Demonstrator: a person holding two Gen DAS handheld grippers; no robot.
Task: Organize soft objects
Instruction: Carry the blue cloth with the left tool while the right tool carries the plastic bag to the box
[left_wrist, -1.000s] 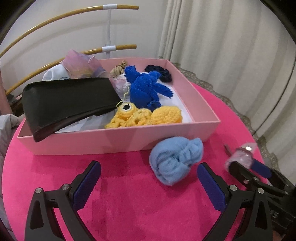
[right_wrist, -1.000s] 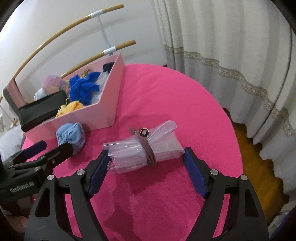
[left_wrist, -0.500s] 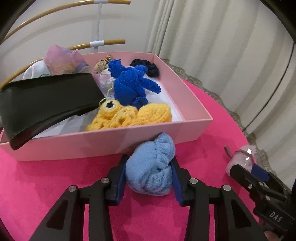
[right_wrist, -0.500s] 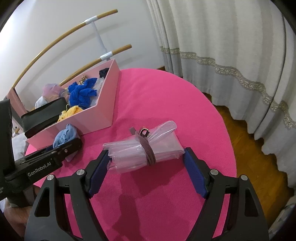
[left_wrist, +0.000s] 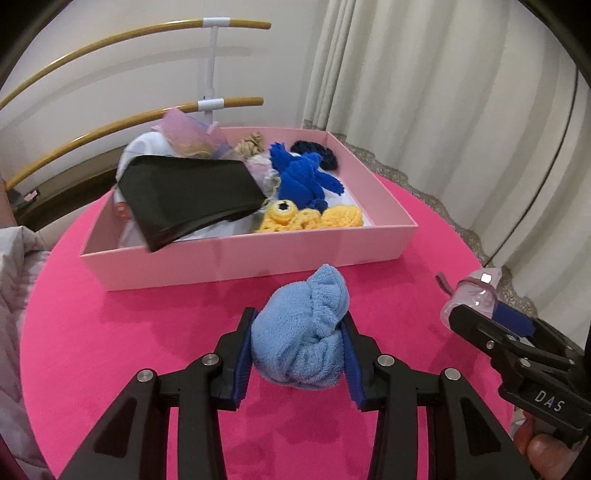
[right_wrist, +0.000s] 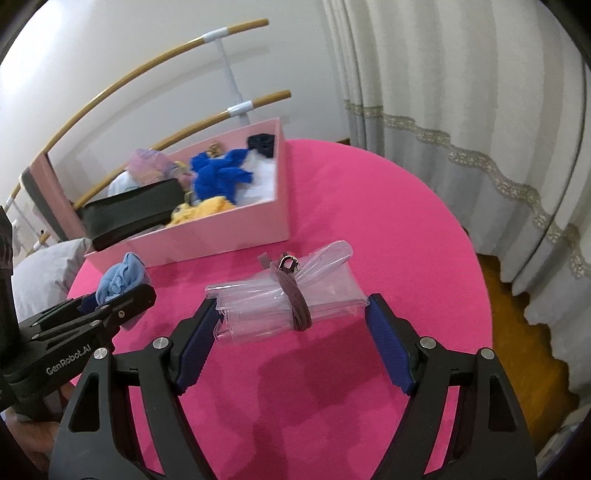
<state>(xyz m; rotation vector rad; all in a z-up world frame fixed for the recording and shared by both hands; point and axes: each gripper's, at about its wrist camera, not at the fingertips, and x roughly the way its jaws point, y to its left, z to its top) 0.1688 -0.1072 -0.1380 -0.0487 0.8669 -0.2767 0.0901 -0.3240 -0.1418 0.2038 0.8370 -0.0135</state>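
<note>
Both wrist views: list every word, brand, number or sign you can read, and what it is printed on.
"DAS": white letters on the black body of the right claw, seen in the left wrist view; it may be cut off.
"GenRobot.AI": white letters on the black body of the left claw, seen in the right wrist view.
Nothing else is readable; the pink box shows no print.

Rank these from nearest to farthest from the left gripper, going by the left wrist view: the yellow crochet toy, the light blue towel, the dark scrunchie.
1. Light blue towel, between the left gripper fingers.
2. Yellow crochet toy, at the box's near side.
3. Dark scrunchie, in the box's far corner.
</note>
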